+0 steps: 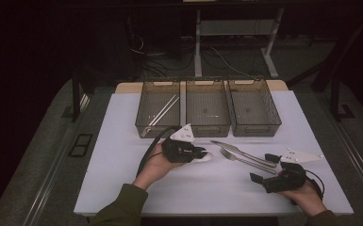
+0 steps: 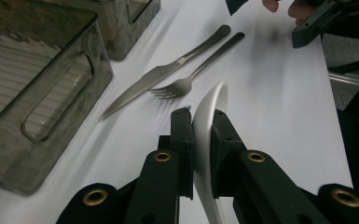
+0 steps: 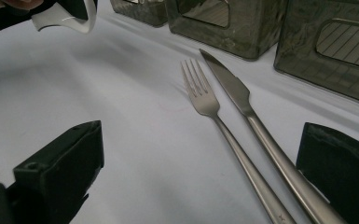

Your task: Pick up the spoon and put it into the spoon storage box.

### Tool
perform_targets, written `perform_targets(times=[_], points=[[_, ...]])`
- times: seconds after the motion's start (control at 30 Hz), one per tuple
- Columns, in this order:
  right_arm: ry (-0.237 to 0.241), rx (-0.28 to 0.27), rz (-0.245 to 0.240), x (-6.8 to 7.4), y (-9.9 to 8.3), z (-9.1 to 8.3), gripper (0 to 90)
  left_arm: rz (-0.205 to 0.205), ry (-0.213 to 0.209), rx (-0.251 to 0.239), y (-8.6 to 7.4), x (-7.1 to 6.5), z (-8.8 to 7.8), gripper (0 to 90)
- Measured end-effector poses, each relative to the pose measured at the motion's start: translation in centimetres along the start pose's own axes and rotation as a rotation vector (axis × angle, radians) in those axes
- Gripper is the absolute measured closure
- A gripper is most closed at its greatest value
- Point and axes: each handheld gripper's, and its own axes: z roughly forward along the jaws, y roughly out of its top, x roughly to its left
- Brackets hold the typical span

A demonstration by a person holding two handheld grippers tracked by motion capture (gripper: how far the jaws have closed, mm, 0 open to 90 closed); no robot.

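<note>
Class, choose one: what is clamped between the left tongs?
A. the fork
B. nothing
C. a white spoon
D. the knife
C: the left tongs are shut on a white spoon, seen edge-on between the jaws, while the fork and knife lie on the white table beyond.

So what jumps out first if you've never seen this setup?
Probably the left claw, shut on a white spoon near the table's middle. Just to its right a knife and fork lie side by side, with the right claw open beside their handles. Behind stand three smoky bins; the left one holds chopsticks.
</note>
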Motion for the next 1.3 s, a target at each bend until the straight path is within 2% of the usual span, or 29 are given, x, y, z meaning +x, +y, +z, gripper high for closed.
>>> perform_targets(times=[0.33, 0.37, 0.6, 0.7, 0.83, 1.07, 1.3], points=[[0.003, 0.001, -0.010, -0.1, 0.0, -0.1, 0.8, 0.030, 0.009, 0.005, 2.2, 0.9, -0.2, 81.5], [0.003, 0.003, 0.003, 0.0, 0.0, -0.1, 0.8, 0.032, 0.012, 0.002, 2.4, 0.9, -0.3, 81.5], [0.003, 0.003, 0.007, 0.0, 0.0, -0.2, 0.8, 0.042, 0.031, 0.001, 3.9, 1.8, -0.5, 81.4], [0.001, 0.000, 0.002, 0.0, 0.0, -0.1, 0.8, 0.057, 0.042, -0.001, 4.6, 2.4, -0.6, 81.5], [0.002, -0.001, 0.002, 0.0, 0.0, -0.1, 0.8, 0.060, 0.055, -0.019, 5.5, 3.1, -0.5, 81.4], [-0.001, -0.003, 0.004, 0.0, 0.0, -0.2, 0.8, 0.071, 0.078, -0.022, 7.0, 4.6, -0.1, 81.5], [0.001, -0.002, 0.004, 0.0, 0.0, -0.2, 0.8, 0.050, 0.099, -0.029, 7.8, 6.2, 0.6, 81.5]])
